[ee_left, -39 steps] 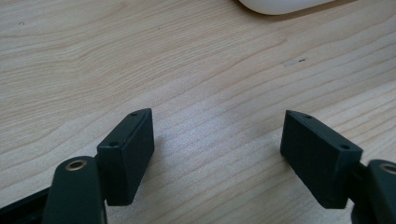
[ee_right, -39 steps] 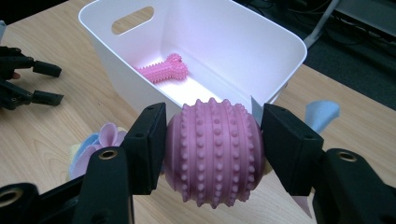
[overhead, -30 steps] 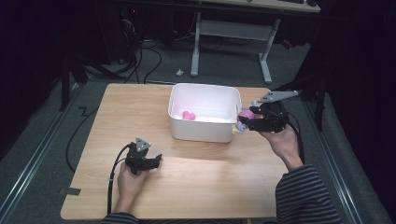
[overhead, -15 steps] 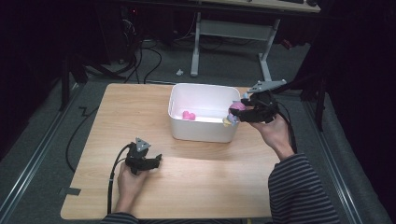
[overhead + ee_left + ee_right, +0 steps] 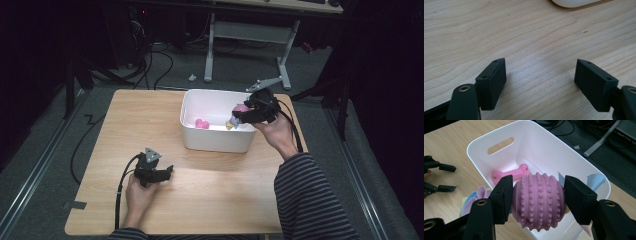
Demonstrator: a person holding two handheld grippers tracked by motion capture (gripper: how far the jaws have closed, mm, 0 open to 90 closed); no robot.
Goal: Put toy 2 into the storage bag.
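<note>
Dark room, grey floor with cables and a metal table frame behind; 1 light wooden worktop (image 5: 210, 200) in front.

Item 1: white plastic bin (image 5: 536, 142), with a handle slot in its end wall, standing on the far half of the worktop.

Item 2: pink knobbly ball (image 5: 539, 202), with pastel fabric petals trailing from it. Clamped between the 2 jaws of the right gripper (image 5: 537, 200), 1 pad pressing on each side. It hangs above the bin's near edge, partly over the bin's inside; in the high view it sits at the bin's right wall.

Item 3: pink bone-shaped chew toy (image 5: 510, 173), lying on the bin floor, beyond the right jaws and to their left.

Item 4: left gripper (image 5: 540, 75), jaws spread wide with nothing between them, bare wood below. Held low over the near-left worktop, well apart from the bin, whose rounded corner shows far ahead of the jaws.
</note>
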